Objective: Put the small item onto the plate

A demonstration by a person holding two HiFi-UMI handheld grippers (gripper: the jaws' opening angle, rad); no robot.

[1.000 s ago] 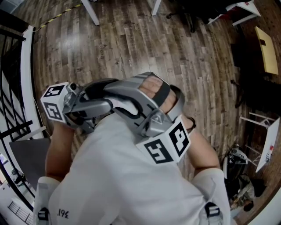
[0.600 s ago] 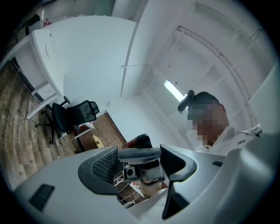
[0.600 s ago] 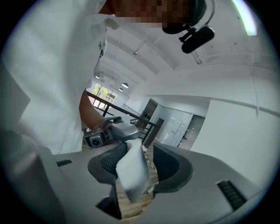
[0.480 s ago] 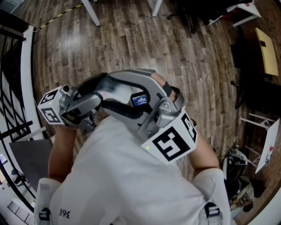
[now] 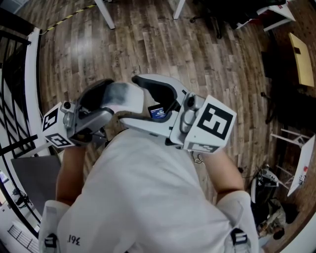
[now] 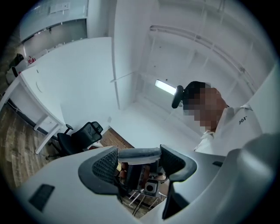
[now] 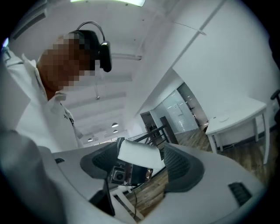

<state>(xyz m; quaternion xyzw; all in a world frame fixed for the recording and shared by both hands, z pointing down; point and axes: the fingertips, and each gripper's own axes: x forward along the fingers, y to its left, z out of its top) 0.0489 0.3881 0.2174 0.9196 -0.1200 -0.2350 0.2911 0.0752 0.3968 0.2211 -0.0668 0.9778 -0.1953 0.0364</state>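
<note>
No small item and no plate show in any view. In the head view both grippers hang in front of the person's white shirt (image 5: pixel 143 197), tips meeting. My left gripper (image 5: pixel 123 96) comes from the left, my right gripper (image 5: pixel 132 101) from the right. They are interlocked. In the right gripper view my right gripper (image 7: pixel 141 162) has just been opening; a white finger of the left gripper (image 7: pixel 138 153) lies between its pads, with a gap on one side. In the left gripper view my left gripper (image 6: pixel 140 162) has a grey finger of the right gripper (image 6: pixel 140 153) filling the gap pad to pad.
Below is a dark wooden floor (image 5: pixel 163 44) with white table legs (image 5: pixel 104 12) at the top. A black railing (image 5: pixel 10 99) runs down the left. Clutter (image 5: pixel 269 183) lies at the right. An office chair (image 6: pixel 83 135) and a white table (image 7: pixel 236 118) stand further off.
The right gripper has rolled, so its marker cube swung from below the hands up to the right, and its jaws have spread. The left gripper has drifted left and rolled a little.
</note>
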